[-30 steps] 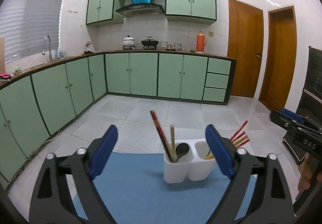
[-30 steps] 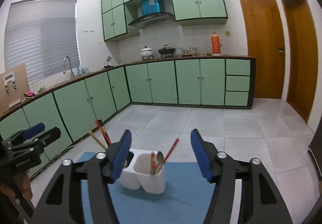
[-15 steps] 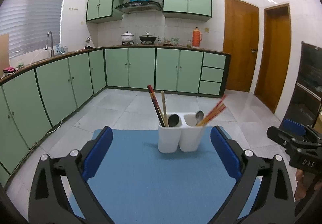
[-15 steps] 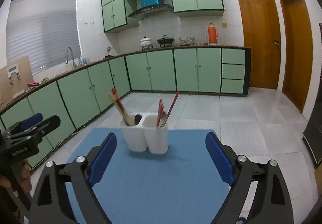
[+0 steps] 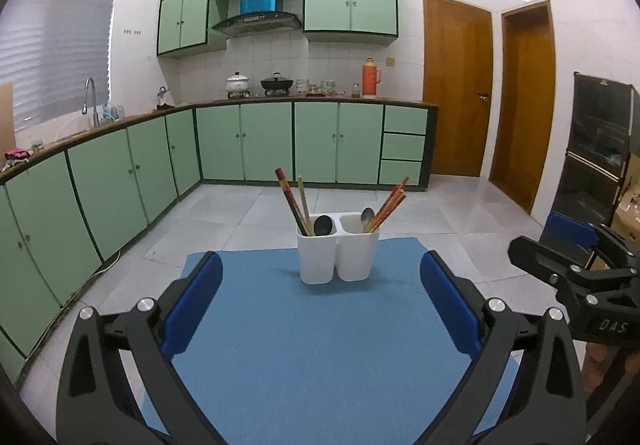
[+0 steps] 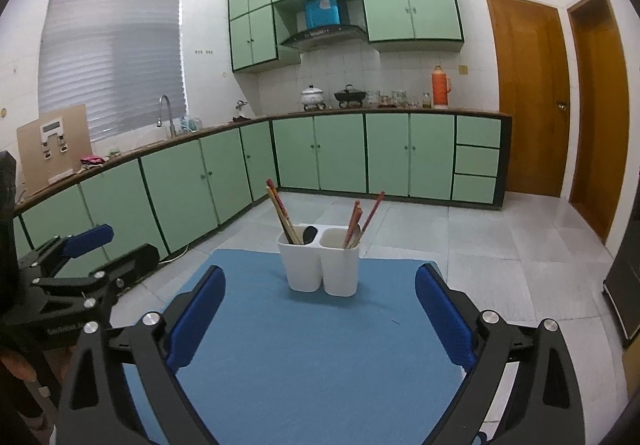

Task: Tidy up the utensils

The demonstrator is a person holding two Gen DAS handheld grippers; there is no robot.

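Note:
A white two-compartment utensil holder stands upright near the far edge of a blue mat. Its left compartment holds dark red and wooden chopsticks and a black spoon. The right compartment holds red chopsticks and a metal spoon. My left gripper is open and empty, well short of the holder. My right gripper is also open and empty, at about the same distance. Each gripper shows at the edge of the other's view: the right, the left.
The mat lies on a small table with tiled floor beyond it. Green cabinets line the left and back walls. Two wooden doors are at the right, and a dark cabinet stands close by on the right. A hand holds the right gripper.
Both grippers have drawn back from the holder, which now sits farther off and clear of the pads. The right gripper's jaws have spread wider; the left's widened slightly.

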